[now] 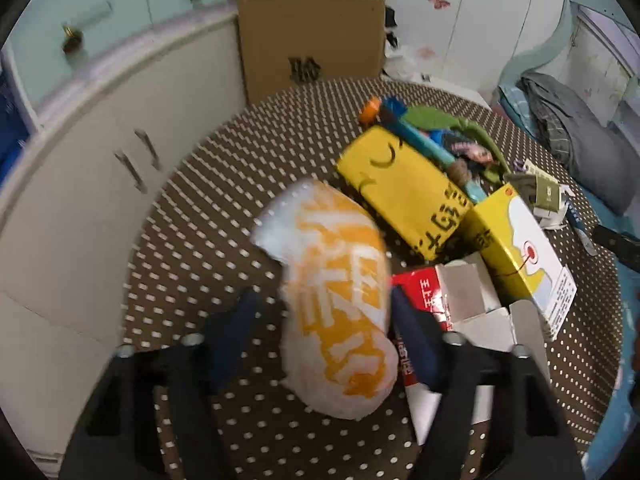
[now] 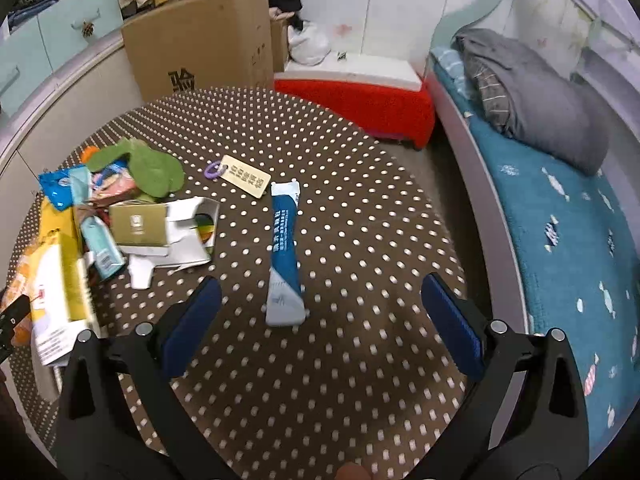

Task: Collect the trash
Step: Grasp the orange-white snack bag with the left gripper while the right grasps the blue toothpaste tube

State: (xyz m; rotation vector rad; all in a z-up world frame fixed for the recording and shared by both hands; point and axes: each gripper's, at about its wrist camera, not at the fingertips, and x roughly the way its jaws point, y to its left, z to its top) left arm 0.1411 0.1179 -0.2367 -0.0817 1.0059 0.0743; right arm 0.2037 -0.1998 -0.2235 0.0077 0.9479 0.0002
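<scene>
A puffy white and orange snack bag [image 1: 340, 312] lies on the brown dotted tablecloth [image 1: 208, 208]. My left gripper [image 1: 323, 294] straddles it. The right finger [image 1: 404, 312] touches the bag's side, and a strip of cloth shows between the left finger [image 1: 240, 320] and the bag. A blue and white sachet [image 2: 285, 256] lies lengthwise on the cloth, just ahead of my right gripper [image 2: 320, 282]. That gripper stands wide open, with nothing touching its pads. Two yellow boxes [image 1: 400, 192] [image 1: 516, 256] and a red and white carton [image 1: 424, 292] lie in a heap to the right of the bag.
Left of the sachet lie a tag on a purple ring [image 2: 246, 178], an olive box [image 2: 138, 224], a torn white carton [image 2: 192, 236], teal packets and a green cloth [image 2: 148, 168]. Around the table are a cardboard box [image 2: 200, 48], a red stool [image 2: 360, 104], a bed [image 2: 560, 220] and white cabinets [image 1: 100, 168].
</scene>
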